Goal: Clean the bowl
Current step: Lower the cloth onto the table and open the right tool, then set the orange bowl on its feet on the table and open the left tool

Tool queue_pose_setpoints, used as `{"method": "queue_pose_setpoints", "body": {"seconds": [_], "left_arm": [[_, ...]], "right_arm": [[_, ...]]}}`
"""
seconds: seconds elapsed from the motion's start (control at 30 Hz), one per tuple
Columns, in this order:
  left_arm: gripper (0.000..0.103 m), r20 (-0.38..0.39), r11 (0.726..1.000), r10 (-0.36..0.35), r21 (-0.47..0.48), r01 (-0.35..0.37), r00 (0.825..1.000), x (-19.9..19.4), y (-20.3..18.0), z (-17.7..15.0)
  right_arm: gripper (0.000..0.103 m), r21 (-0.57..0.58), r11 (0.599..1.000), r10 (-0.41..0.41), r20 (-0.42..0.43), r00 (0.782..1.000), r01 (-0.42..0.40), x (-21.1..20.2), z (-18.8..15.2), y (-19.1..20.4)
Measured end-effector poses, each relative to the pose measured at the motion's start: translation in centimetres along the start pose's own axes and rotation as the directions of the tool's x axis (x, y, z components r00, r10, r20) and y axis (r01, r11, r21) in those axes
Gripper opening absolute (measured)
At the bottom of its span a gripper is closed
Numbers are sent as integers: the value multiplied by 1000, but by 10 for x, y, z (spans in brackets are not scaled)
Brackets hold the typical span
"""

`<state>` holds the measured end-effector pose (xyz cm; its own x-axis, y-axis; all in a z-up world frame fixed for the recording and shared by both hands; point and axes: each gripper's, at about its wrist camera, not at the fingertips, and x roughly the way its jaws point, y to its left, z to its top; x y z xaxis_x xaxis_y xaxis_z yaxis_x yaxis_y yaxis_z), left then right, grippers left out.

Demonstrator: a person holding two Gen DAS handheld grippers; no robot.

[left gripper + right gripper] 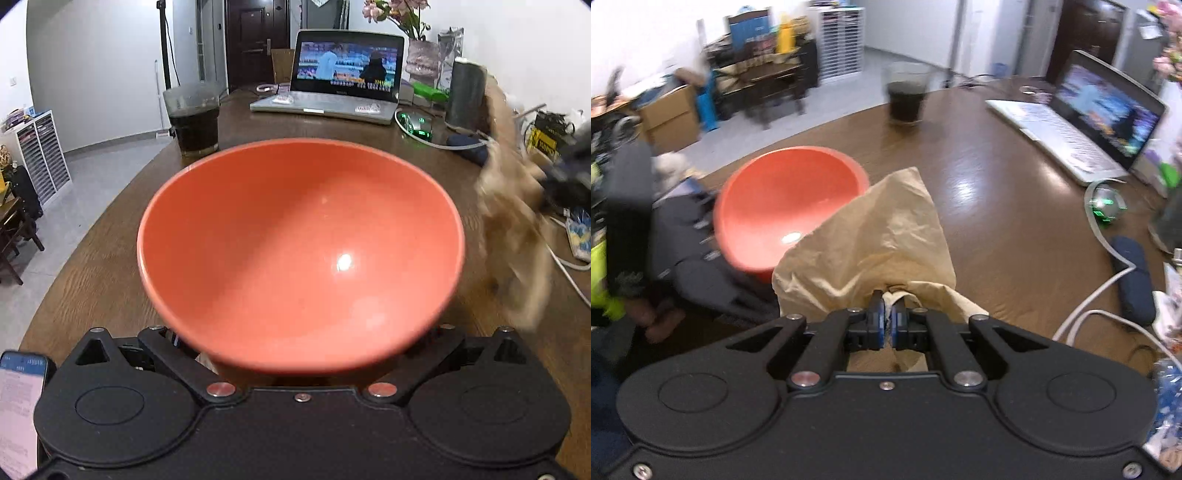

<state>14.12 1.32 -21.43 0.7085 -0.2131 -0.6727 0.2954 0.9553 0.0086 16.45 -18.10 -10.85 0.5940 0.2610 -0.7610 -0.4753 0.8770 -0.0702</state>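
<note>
— Where is the orange bowl (301, 254) at this moment?

— Above a dark wooden table (110, 266), tipped with its open side toward the left wrist camera. The left gripper (299, 369) grips it at the near rim, though the fingertips are hidden behind the bowl, so how exactly the jaws sit on it cannot be told.

— And the right gripper (887, 317)?

— Its blue pads (876, 314) are pinched tight on a bunch of crumpled tan paper (879, 236), which fans out in front of the claw and overlaps the bowl's right rim in the right wrist view. From the left view the paper appears blurred, just beside the bowl's right edge; whether it touches cannot be judged.

— What else is on the table?

— A glass of dark liquid (194, 118) beyond the bowl, an open laptop (332, 81) with a video playing (screen lit), a vase of pink flowers (417, 48), white cables (1108, 284) and a green-lit device (419, 125) to the right.
</note>
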Motion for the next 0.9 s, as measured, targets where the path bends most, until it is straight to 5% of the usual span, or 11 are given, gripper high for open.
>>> {"method": "queue_pose_setpoints", "body": {"seconds": [0.33,0.4,0.5,0.6,0.9], "left_arm": [[103,1,999,28,-45,-28,1000,-36,20,-13],[103,-3,997,24,-71,-24,1000,-39,22,-10],[103,-2,996,-5,-84,5,1000,-43,23,-6],[103,10,995,-51,-84,51,999,-50,22,-2],[103,50,988,-111,-100,116,993,-86,24,29]], "right_arm": [[7,85,980,-171,-104,980,180,99,60,-26],[28,103,973,-188,-163,968,206,113,61,-31],[36,140,968,-178,-194,965,207,120,57,-38],[63,160,966,-174,-191,966,205,120,55,-41],[74,268,943,-174,-117,978,200,75,51,-55]]}}
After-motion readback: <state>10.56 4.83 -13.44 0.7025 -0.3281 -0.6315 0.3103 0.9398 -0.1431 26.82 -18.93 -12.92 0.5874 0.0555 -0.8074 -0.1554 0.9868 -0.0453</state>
